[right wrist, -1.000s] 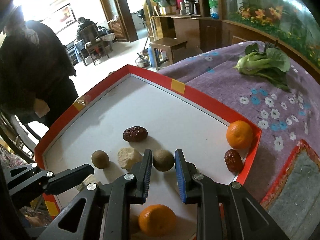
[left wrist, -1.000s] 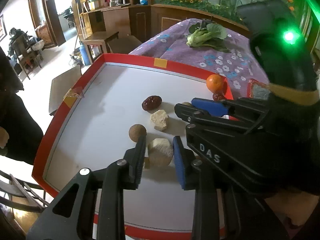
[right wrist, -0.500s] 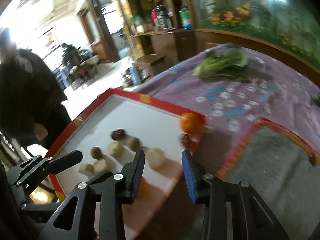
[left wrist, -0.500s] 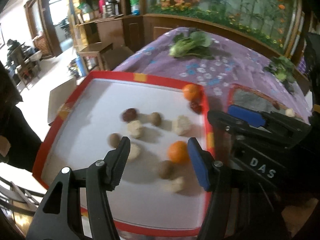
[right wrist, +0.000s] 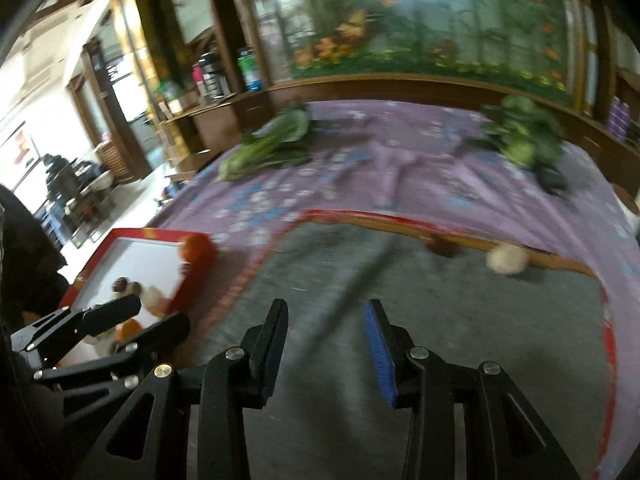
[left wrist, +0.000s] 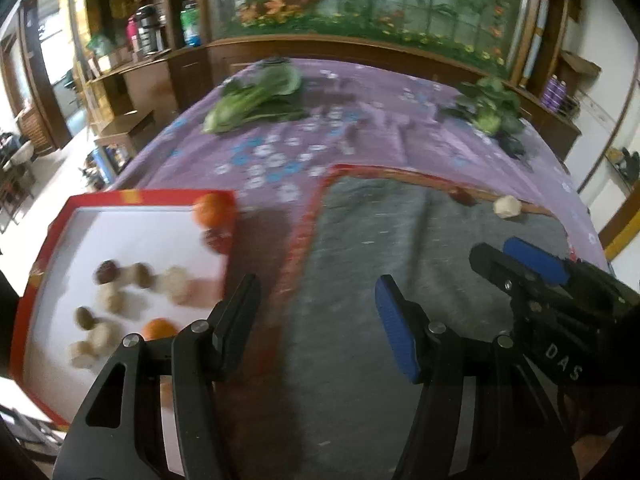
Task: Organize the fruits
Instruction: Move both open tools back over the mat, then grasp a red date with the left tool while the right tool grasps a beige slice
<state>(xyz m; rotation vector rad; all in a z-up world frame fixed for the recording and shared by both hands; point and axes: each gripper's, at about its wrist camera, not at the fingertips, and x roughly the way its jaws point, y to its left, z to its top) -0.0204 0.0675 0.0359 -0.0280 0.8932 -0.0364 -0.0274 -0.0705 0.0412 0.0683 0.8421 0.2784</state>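
A red-rimmed white tray (left wrist: 132, 196) at the left holds two oranges (left wrist: 212, 208), dark red dates, brown round fruits and pale lumps (left wrist: 176, 284). It also shows in the right wrist view (right wrist: 136, 236). A grey mat (left wrist: 400, 248) with a red border lies to its right, with a pale lump (left wrist: 507, 207) and a dark red date (left wrist: 464, 196) at its far edge. My left gripper (left wrist: 316, 320) is open and empty over the mat's left edge. My right gripper (right wrist: 326, 348) is open and empty over the mat (right wrist: 440, 300).
The table has a purple flowered cloth (left wrist: 280, 152). Leafy greens (left wrist: 256, 100) lie at the back left and more greens (left wrist: 488, 108) at the back right. Wooden cabinets and a planted glass wall stand behind. The table edge drops at the left.
Both grippers have swung right, from the white tray over to the grey mat. The left gripper, which was closed around a pale lump a second ago, is now open and empty.
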